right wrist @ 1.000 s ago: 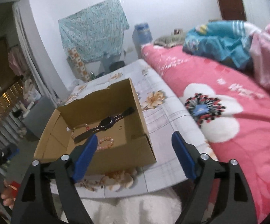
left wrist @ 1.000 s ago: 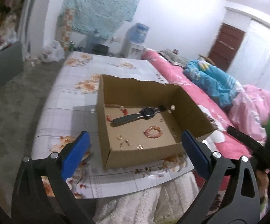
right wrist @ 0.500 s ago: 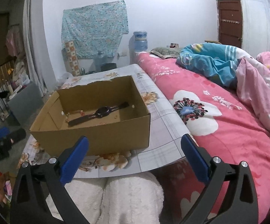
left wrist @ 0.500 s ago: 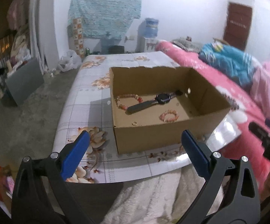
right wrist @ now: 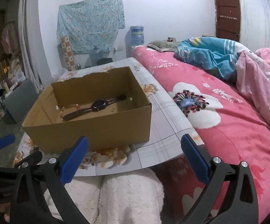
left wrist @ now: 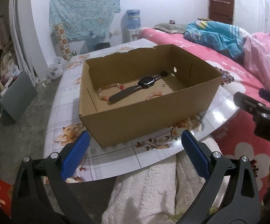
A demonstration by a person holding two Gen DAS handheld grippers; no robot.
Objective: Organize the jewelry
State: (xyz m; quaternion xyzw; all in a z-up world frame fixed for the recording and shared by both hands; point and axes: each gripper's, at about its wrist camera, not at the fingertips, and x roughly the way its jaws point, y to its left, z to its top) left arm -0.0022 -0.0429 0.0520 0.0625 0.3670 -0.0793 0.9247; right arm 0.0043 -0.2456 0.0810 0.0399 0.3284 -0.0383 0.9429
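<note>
An open cardboard box [left wrist: 150, 117] stands on a floral-patterned table [left wrist: 116, 160]; it also shows in the right wrist view [right wrist: 90, 130]. Inside lie a black smartwatch [left wrist: 135, 89], a beaded bracelet [left wrist: 107, 91] at the left, another bead bracelet [left wrist: 154, 94] near the front wall and a small ring [left wrist: 163, 85]. The watch [right wrist: 95, 106] shows in the right wrist view too. My left gripper [left wrist: 135, 147] is open and empty, held back in front of the box. My right gripper [right wrist: 134, 153] is open and empty, before the table's near edge.
A bed with a pink floral cover [right wrist: 219, 115] and blue blanket [right wrist: 209, 56] lies right of the table. White fluffy fabric [right wrist: 125, 196] lies below the grippers. A grey cabinet [left wrist: 17, 97] stands on the floor at left. A water dispenser [left wrist: 133, 24] stands by the far wall.
Both grippers have drawn back and lowered from above the box to the table's near edge, so the box's front wall now hides part of its floor. Both stay open and empty.
</note>
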